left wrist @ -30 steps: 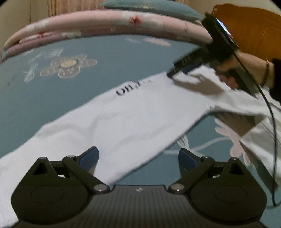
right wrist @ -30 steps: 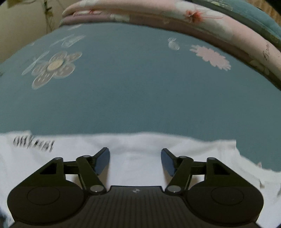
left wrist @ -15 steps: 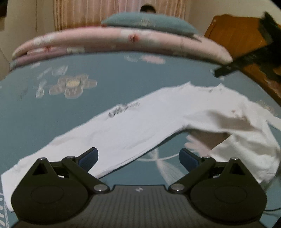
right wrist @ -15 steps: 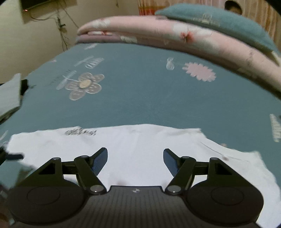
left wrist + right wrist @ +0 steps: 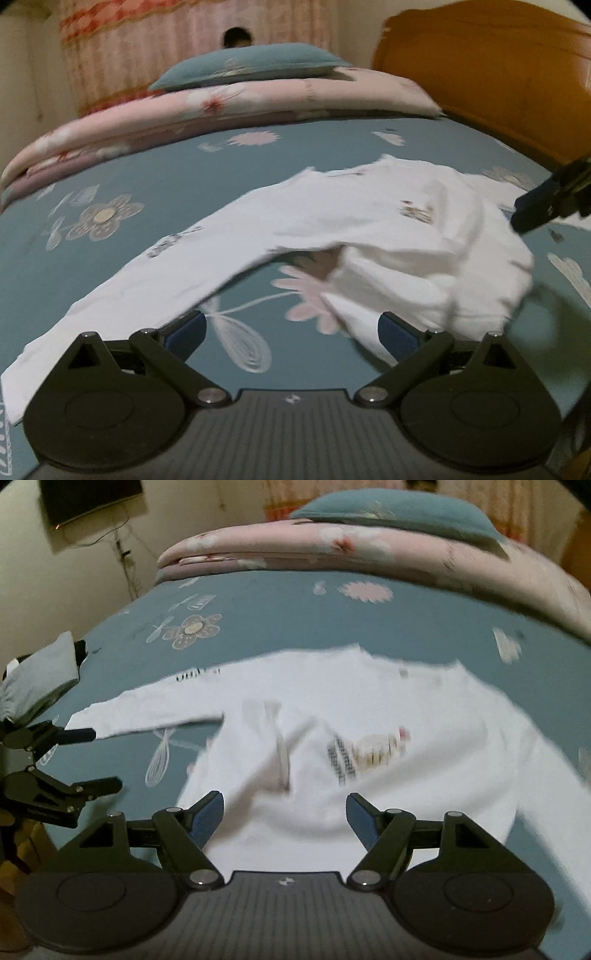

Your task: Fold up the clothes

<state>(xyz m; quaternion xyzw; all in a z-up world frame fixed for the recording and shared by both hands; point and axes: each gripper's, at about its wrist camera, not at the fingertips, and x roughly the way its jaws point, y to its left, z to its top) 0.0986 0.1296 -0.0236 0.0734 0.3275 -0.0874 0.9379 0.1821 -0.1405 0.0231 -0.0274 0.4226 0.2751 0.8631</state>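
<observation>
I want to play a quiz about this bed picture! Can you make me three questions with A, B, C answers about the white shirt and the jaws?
1. Where is the white shirt?
A. On the teal bedsheet
B. On the pillow
C. On the floor

2. What colour are the pads on the right gripper?
A. Red
B. Blue
C. Yellow

3. How do the jaws of the right gripper stand?
A. Shut tight on a sleeve
B. Shut on nothing
C. Open, holding nothing

Answers:
1. A, the shirt lies spread over the flowered sheet, one sleeve stretched out to the side.
2. B, both pads show blue at the fingertips.
3. C, the jaws stand wide apart above the shirt with no cloth pinched between them.
</observation>
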